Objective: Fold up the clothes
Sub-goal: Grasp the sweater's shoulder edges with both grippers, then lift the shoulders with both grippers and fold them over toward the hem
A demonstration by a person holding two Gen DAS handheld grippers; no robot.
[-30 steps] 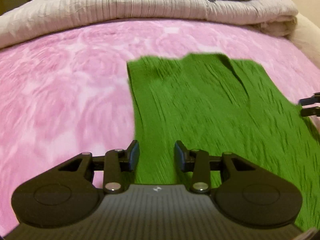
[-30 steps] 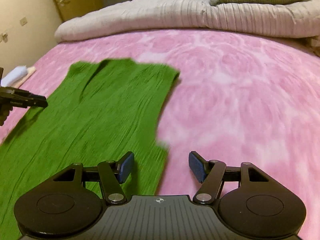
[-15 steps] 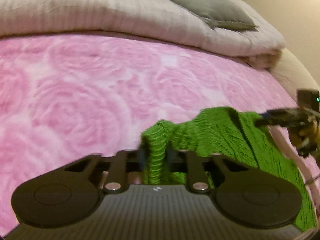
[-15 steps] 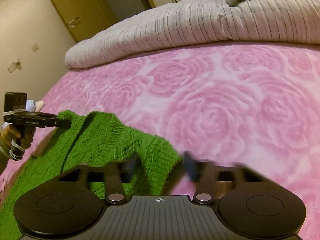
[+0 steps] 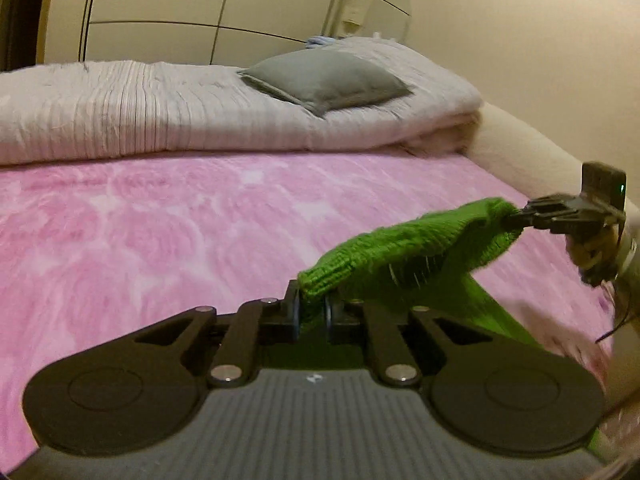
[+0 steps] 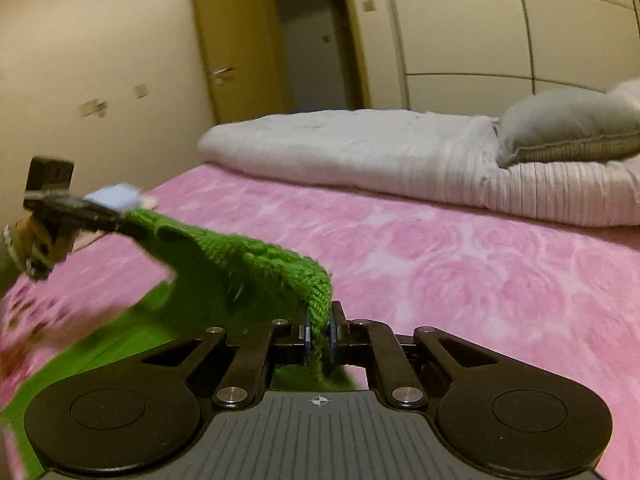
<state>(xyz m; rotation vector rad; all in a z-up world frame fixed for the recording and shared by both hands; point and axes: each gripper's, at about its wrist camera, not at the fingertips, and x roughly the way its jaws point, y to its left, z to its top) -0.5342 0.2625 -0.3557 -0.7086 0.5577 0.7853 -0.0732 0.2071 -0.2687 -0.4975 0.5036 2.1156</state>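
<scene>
A green knitted garment hangs stretched above the pink rose-patterned bed cover. My left gripper is shut on one corner of its near edge. My right gripper is shut on the other corner of the green garment. Each view shows the opposite gripper: the right gripper at the right edge with a hand behind it, the left gripper at the left edge. The lower part of the garment trails down toward the bed and is blurred.
A folded pale quilt lies across the far end of the bed with a grey pillow on it. Behind stand a cream wardrobe and a wooden door. The bed's padded edge runs at the right.
A second ago both grippers stood open over the flat garment. They shut on its near corners and have lifted it off the bed, both views tilting up toward the walls.
</scene>
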